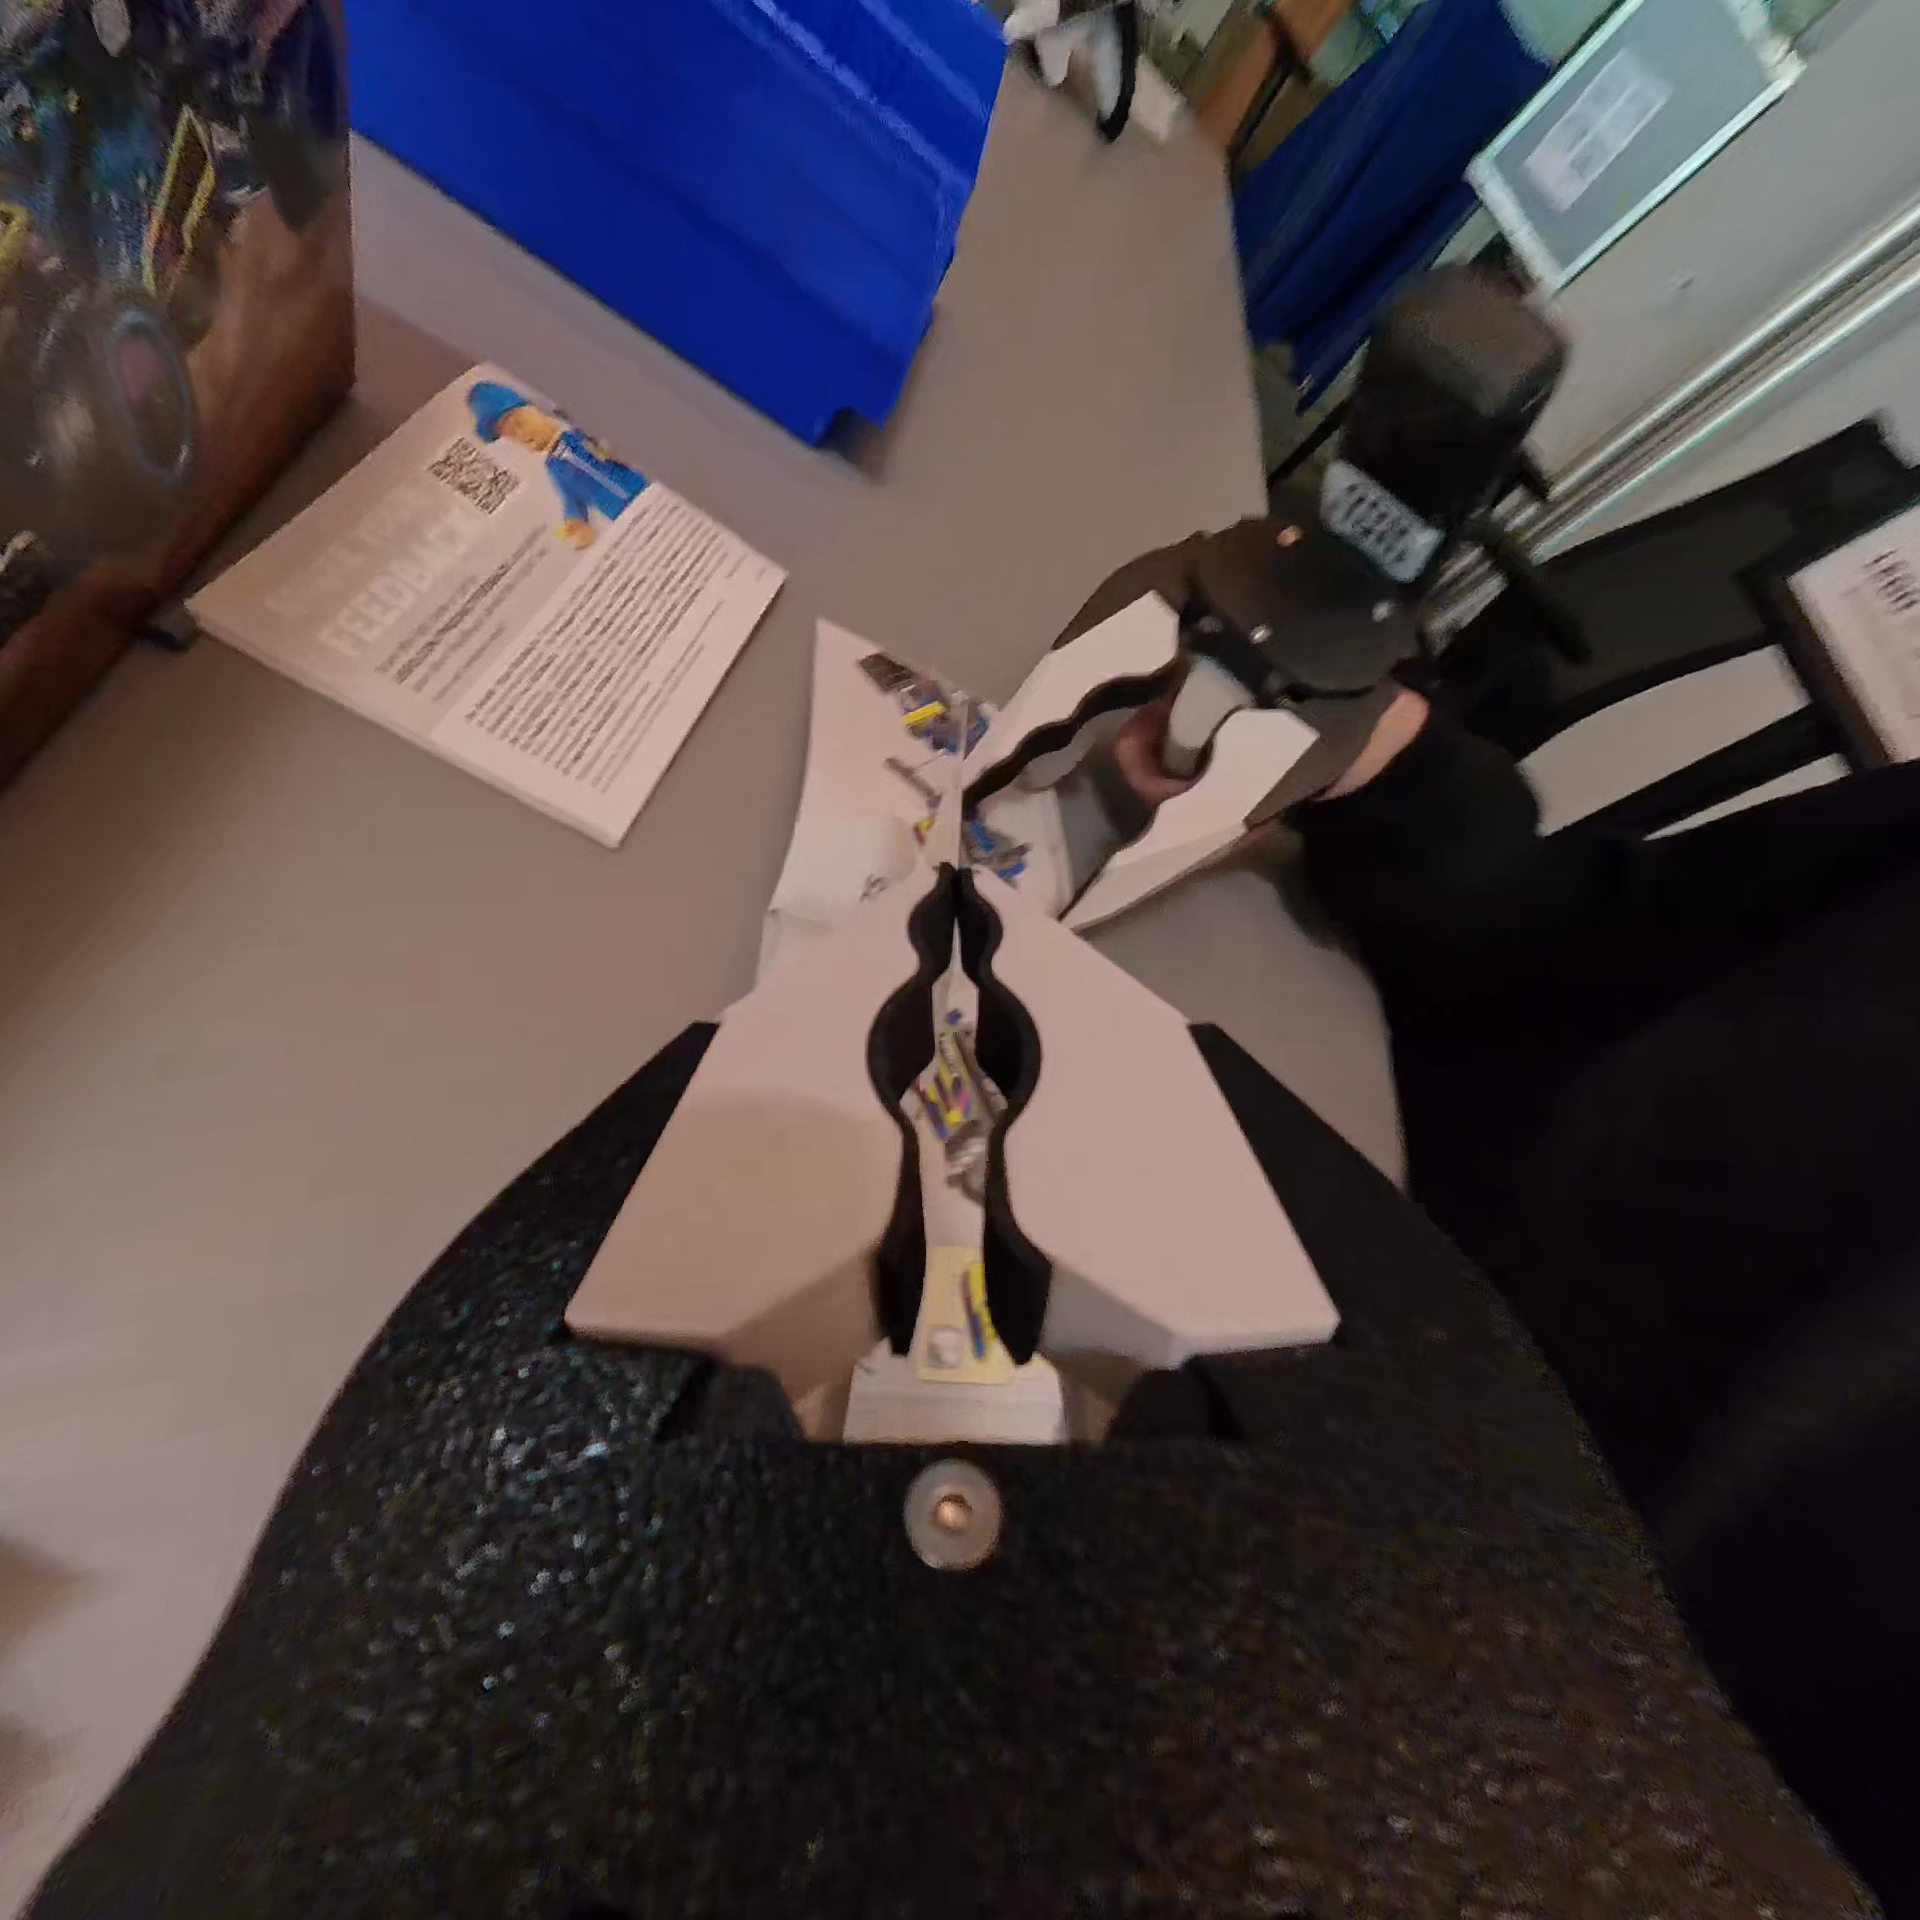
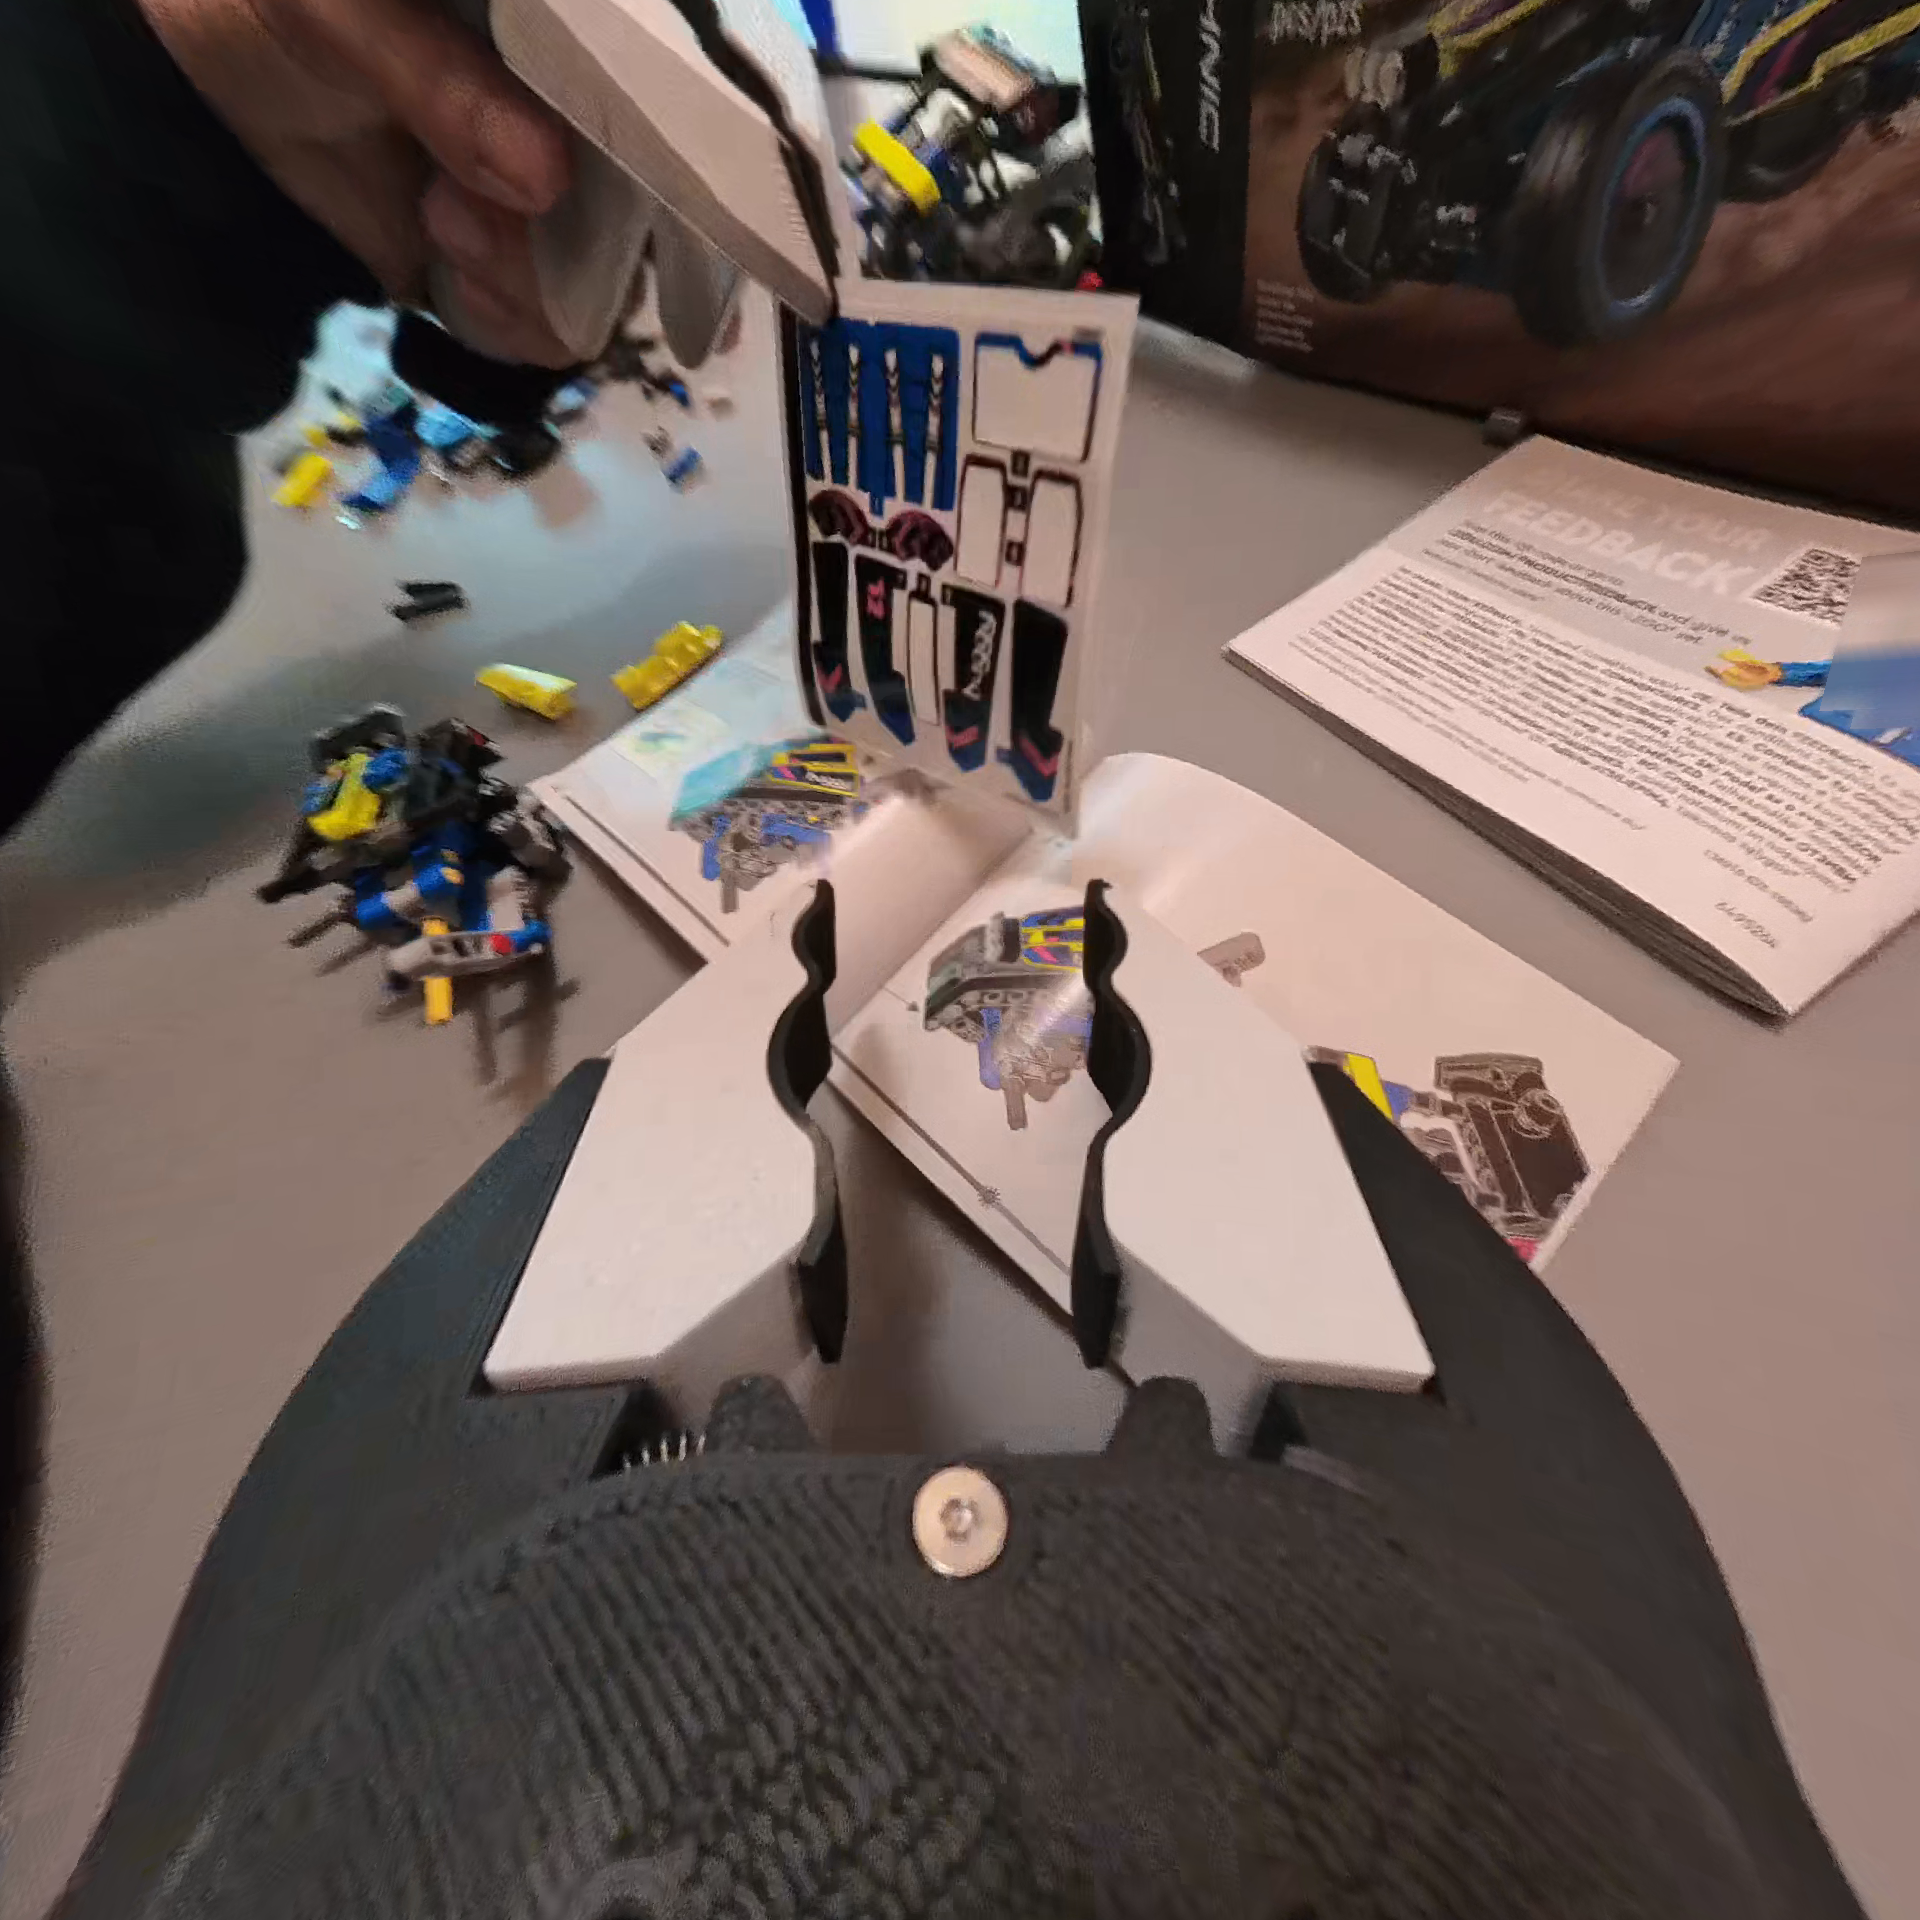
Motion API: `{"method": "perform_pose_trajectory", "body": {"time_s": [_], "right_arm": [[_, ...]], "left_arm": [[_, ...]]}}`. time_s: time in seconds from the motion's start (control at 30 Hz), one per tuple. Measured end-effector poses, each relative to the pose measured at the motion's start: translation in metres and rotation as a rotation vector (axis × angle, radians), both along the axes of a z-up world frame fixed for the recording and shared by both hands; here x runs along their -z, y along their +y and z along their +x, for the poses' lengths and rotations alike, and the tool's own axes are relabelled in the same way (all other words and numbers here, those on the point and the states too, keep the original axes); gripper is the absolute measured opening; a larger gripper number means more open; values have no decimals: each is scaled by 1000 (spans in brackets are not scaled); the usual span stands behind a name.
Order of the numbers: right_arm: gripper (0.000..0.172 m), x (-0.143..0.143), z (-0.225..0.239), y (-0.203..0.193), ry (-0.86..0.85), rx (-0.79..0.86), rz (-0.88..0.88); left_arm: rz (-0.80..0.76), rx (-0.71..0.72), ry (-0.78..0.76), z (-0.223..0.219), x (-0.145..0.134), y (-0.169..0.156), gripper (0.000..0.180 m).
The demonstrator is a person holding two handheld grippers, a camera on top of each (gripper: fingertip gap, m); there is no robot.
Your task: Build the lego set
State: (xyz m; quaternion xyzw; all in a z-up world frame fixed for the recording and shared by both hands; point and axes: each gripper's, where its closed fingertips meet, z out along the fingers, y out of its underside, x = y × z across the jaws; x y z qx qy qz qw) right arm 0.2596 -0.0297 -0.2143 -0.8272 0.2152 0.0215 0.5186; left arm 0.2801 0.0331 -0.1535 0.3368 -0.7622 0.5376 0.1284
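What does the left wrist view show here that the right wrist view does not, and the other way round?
Only the left wrist view: blue-draped tables and a black chair.
Only the right wrist view: the sticker sheet's printed face, loose yellow bricks and a partly built model.
Both: the left gripper pinching the sticker sheet by a corner, the right gripper open, the open instruction booklet, the closed booklet, the box.

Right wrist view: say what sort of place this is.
Probably a hobby or workshop table: a grey tabletop strewn with toy building bricks, an open instruction booklet and the kit's box.
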Motion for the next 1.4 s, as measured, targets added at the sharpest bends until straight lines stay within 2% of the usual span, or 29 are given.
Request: {"method": "perform_pose_trajectory", "body": {"time_s": [0.1,0.23,0.3,0.4,0.53,0.6,0.63,0.67,0.87,0.97,1.07,1.17,1.23,1.3,1.4], "right_arm": [[44,-13,2,-2,6,6,102],[44,-39,-10,5,41,-64,290],[26,-50,-18,8,56,-108,367],[12,-67,-22,7,74,-120,480],[2,-79,-25,4,112,-137,574],[4,-87,-29,4,147,-150,637],[11,-90,-30,5,170,-150,665],[19,-91,-29,7,185,-140,677],[0,-87,-35,17,156,-158,658],[11,-94,-36,14,143,-156,686],[0,-102,-35,7,145,-163,739],[0,-99,-33,8,166,-146,731],[0,-96,-31,11,191,-125,724],[0,-96,-26,12,235,-78,759],[0,-95,-21,12,331,-23,808]], "left_arm": [[-129,26,76,-10,-22,-6,0],[-258,33,162,-19,-42,-13,0],[-312,47,183,-24,-51,-16,0],[-318,27,192,-25,-55,-15,0],[-330,-21,212,-22,-57,-10,0],[-345,-42,225,-21,-59,-9,0],[-359,-51,231,-21,-61,-8,0],[-373,-54,234,-21,-63,-9,0],[-378,-62,252,-24,-62,-13,0],[-358,-80,245,-23,-60,-10,0],[-336,-99,236,-21,-59,-7,0],[-293,-124,221,-18,-53,-6,0],[-255,-157,178,-13,-50,-5,0],[-202,-216,51,-4,-51,0,0],[27,-383,-318,13,-62,22,12]]}}
